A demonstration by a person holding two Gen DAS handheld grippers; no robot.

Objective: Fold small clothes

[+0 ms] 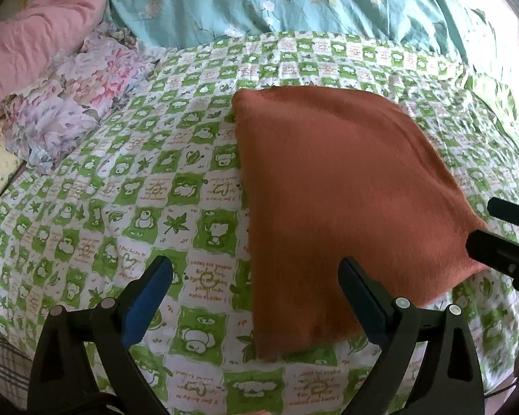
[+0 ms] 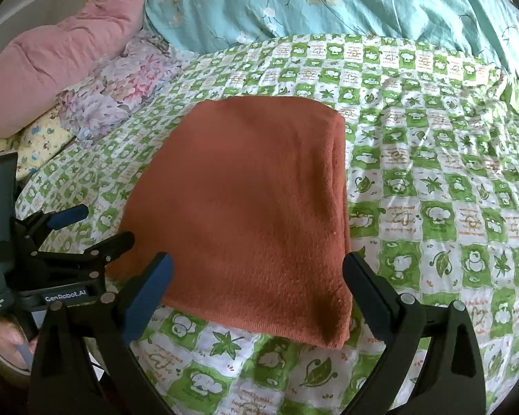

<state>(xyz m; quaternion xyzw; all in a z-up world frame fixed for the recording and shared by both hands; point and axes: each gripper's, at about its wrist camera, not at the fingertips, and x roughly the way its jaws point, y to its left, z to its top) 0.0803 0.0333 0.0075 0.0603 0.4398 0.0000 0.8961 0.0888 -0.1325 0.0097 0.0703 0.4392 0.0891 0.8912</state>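
A rust-orange fleecy cloth [image 1: 342, 200] lies folded into a flat rectangle on the green-and-white checked bedsheet [image 1: 128, 180]; it also shows in the right wrist view [image 2: 252, 207]. My left gripper [image 1: 256, 273] is open and empty, hovering over the cloth's near left edge. My right gripper [image 2: 257, 269] is open and empty, straddling the cloth's near edge. The right gripper shows at the right edge of the left wrist view [image 1: 501, 231], and the left gripper shows at the left of the right wrist view [image 2: 97, 224].
A turquoise floral quilt [image 2: 328, 0] lies across the back of the bed. A pink pillow [image 2: 62, 55] and a floral pillow [image 2: 121, 93] sit at the far left. The checked sheet [image 2: 432, 173] spreads to the right of the cloth.
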